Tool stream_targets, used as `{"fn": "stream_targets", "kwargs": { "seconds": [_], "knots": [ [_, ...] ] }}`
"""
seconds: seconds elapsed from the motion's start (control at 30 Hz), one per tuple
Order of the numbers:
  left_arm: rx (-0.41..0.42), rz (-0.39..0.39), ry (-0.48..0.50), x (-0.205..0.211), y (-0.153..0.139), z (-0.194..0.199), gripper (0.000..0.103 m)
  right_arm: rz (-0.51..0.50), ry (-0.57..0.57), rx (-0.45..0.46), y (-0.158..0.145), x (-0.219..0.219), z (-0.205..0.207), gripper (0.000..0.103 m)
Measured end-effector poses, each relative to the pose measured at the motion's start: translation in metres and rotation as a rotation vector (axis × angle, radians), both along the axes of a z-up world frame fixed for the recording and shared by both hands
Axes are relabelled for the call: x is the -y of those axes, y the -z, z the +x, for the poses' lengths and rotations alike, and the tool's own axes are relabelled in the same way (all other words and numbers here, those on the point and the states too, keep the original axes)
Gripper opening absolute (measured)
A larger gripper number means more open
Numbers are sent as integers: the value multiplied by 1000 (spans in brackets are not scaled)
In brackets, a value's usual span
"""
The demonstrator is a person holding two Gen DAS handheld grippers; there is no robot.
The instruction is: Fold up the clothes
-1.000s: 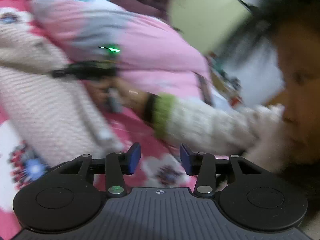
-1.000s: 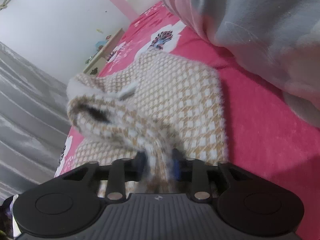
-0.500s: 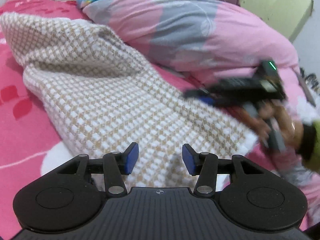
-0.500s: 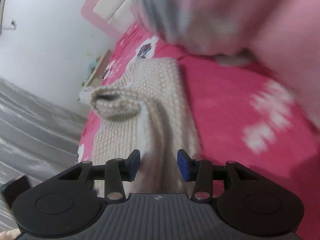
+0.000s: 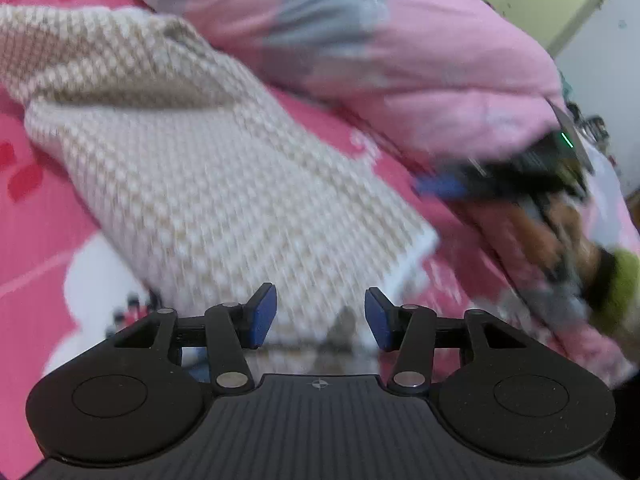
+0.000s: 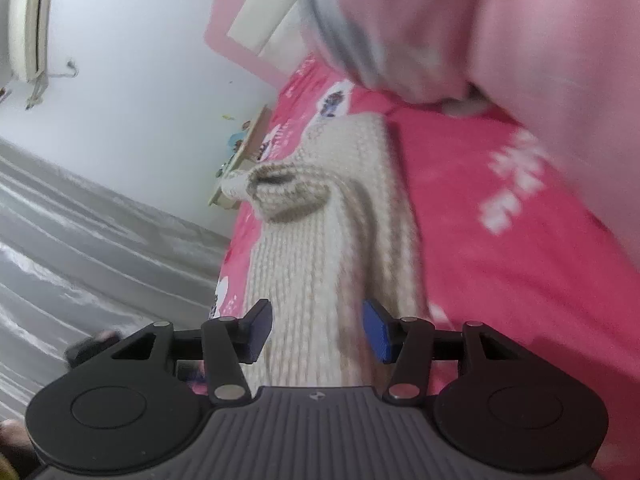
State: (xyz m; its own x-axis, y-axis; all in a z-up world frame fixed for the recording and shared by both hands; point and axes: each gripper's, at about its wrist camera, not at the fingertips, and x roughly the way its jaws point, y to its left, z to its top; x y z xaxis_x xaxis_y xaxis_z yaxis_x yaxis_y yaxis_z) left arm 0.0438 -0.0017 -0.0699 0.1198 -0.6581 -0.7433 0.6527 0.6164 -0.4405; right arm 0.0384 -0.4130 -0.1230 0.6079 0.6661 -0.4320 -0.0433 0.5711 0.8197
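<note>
A beige and white knitted sweater (image 5: pixel 192 168) lies spread on the pink bed sheet (image 5: pixel 36 216). My left gripper (image 5: pixel 320 316) hovers open over the sweater's near hem, its blue pads apart with knit seen between them but not pinched. In the right wrist view the sweater (image 6: pixel 320 248) stretches away with a rolled sleeve cuff (image 6: pixel 280 188) on top. My right gripper (image 6: pixel 316 328) sits over its near end, its jaws opening, the fabric lying under the gap and not pressed. The right gripper (image 5: pixel 492 180) also shows blurred at the right of the left wrist view, held by a hand (image 5: pixel 536 232).
A big pink and grey quilt (image 5: pixel 392 52) is bunched along the far side of the sweater, quilt (image 6: pixel 500 28) close above the right gripper. A white wall (image 6: pixel 140 60), an air conditioner (image 6: pixel 28 36) and grey curtains (image 6: pixel 80 248) stand beyond the bed's edge.
The right gripper let go of the sweater's fabric, its jaws widened, and it swung off to the right. The left gripper turned down from the person and sank toward the sweater's hem.
</note>
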Motion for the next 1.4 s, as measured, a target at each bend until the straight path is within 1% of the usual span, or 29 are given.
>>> {"fn": "stream_targets", "kwargs": {
  "seconds": [0.07,0.13,0.2,0.23,0.3,0.37,0.4,0.47,0.53,0.6,0.7,0.8,0.83,0.9,0.97,1.0,1.07,1.13,1.2,1.33,1.4],
  "knots": [
    [-57,46,53,-10,4,-13,49,-18,-14,-9,4,-9,25,54],
    [-118,102,116,-21,10,-25,49,-63,-37,-29,7,-17,43,54],
    [-127,139,122,-33,11,-35,49,-104,-45,-49,13,-22,54,54],
    [-120,139,98,-41,9,-37,49,-111,-42,-62,16,-23,58,54],
    [-119,105,19,-57,3,-34,51,-106,-50,-96,24,-25,62,55],
    [-147,22,-91,-73,2,-24,54,-89,-78,-126,32,-26,58,56],
    [-162,-13,-143,-78,3,-19,55,-65,-95,-129,34,-26,53,56],
    [-187,-41,-211,-76,11,-7,55,-26,-125,-139,35,-26,45,55],
    [-209,-37,-247,-66,24,3,55,-57,-123,-142,34,-29,44,55],
    [-239,-43,-249,-53,37,9,55,-72,-116,-155,36,-30,47,55],
    [-272,-85,-261,-39,49,16,55,-72,-128,-159,39,-36,50,55],
    [-310,-155,-292,-33,52,19,55,-58,-163,-163,41,-42,48,44],
    [-314,-163,-302,-31,53,19,55,-62,-171,-173,43,-44,46,29],
    [-308,-149,-316,-26,57,19,56,-72,-166,-180,47,-48,43,23],
    [-299,-113,-323,-20,63,20,56,-79,-158,-150,43,-49,39,16],
    [-296,-100,-327,-18,65,21,56,-80,-155,-128,39,-49,36,16],
    [-289,-84,-329,-17,68,21,55,-47,-149,-77,31,-42,25,14],
    [-279,-84,-324,-17,66,20,53,-15,-149,-37,24,-36,14,14],
    [-262,-81,-313,-17,64,17,53,-12,-140,-33,24,-35,7,14],
    [-237,-46,-287,-14,66,15,50,11,-120,-78,39,-34,-1,14],
    [-233,-51,-279,-17,63,14,48,18,-123,-34,28,-35,-6,14]
  ]
}}
